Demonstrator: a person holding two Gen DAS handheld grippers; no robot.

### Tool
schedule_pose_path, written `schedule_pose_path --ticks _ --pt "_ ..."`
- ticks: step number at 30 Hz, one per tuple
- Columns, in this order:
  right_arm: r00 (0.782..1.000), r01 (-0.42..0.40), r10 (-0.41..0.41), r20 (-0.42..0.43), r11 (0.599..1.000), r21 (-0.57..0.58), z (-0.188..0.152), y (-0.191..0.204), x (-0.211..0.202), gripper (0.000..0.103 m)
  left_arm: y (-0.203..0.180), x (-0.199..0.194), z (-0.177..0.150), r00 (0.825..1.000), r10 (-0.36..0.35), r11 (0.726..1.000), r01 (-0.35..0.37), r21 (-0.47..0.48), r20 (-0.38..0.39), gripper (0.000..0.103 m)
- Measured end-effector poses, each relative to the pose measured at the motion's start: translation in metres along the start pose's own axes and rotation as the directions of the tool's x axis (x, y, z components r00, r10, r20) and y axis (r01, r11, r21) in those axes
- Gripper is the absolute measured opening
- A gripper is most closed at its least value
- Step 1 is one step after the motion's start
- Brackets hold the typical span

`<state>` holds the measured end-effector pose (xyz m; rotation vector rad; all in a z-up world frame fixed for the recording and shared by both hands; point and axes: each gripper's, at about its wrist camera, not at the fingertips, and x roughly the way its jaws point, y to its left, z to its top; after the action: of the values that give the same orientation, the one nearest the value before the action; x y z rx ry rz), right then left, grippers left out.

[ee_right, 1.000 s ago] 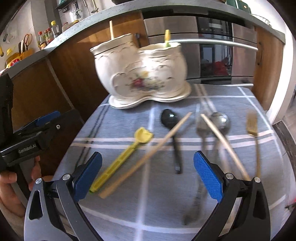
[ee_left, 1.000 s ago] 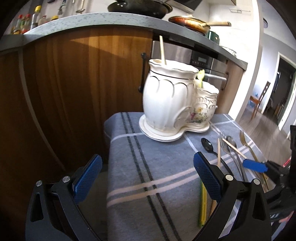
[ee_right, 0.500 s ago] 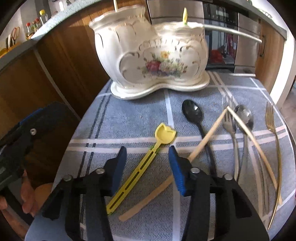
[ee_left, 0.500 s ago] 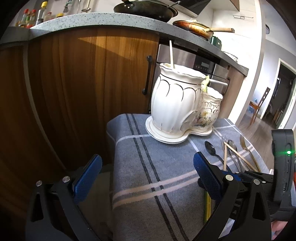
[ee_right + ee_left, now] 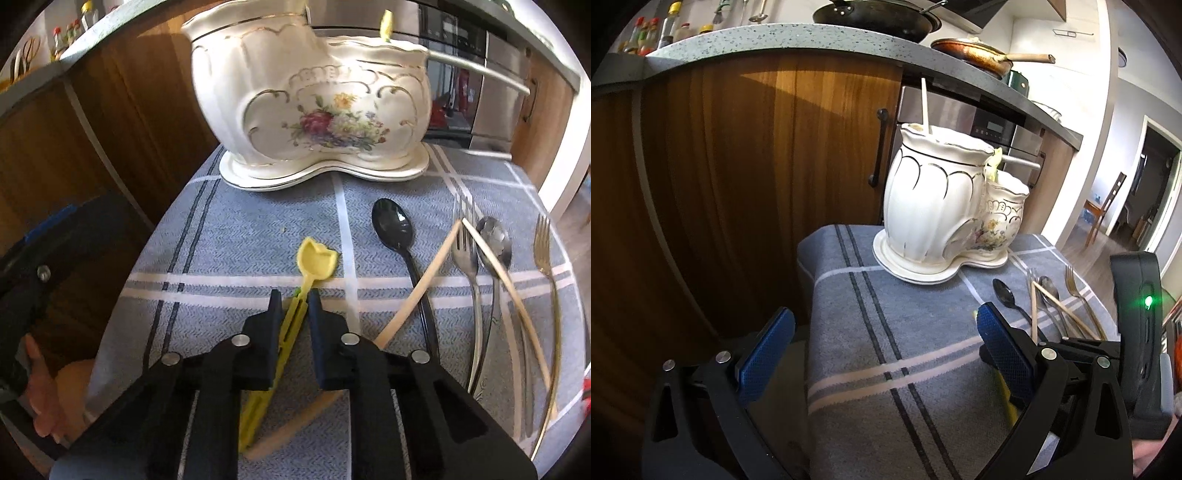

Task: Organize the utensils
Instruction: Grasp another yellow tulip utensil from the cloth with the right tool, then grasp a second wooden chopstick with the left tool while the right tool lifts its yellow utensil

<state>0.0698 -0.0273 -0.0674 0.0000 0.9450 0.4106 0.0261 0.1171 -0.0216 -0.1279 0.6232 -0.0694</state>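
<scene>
On the grey plaid cloth (image 5: 236, 236), our right gripper (image 5: 291, 301), jaws just closing, clamps the yellow spoon (image 5: 314, 258); our left gripper (image 5: 882, 339) gapes empty.

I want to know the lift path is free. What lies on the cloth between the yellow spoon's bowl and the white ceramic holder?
Only bare blue-grey cloth lies between the yellow spoon and the ceramic holder, as the right wrist view shows.

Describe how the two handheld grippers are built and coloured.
Both are black plastic frames with silver screw heads. The left gripper has blue textured pads on its fingers. Of the right gripper, the bulky black body carries a small green light.
</scene>
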Motion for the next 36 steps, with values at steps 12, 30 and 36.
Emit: schedule_pose_path --ticks 12,30,36 --pt "0.975 -0.183 0.159 0.153 0.970 0.161 0.002 -0.058 -0.052 0.010 -0.016 0.010 -0.004 0.998 -0.035 0.999 0.037 0.031 -0.058 0.098" --pt "0.947 -0.141 0.061 0.317 0.962 0.236 0.008 -0.138 -0.103 0.010 -0.112 0.063 -0.012 0.959 -0.169 0.967 0.206 0.149 -0.228 0.091" --pt "0.948 -0.143 0.062 0.312 0.959 0.245 0.004 -0.142 -0.100 0.010 -0.141 0.081 -0.013 0.940 -0.184 0.948 0.247 0.203 -0.287 0.058"
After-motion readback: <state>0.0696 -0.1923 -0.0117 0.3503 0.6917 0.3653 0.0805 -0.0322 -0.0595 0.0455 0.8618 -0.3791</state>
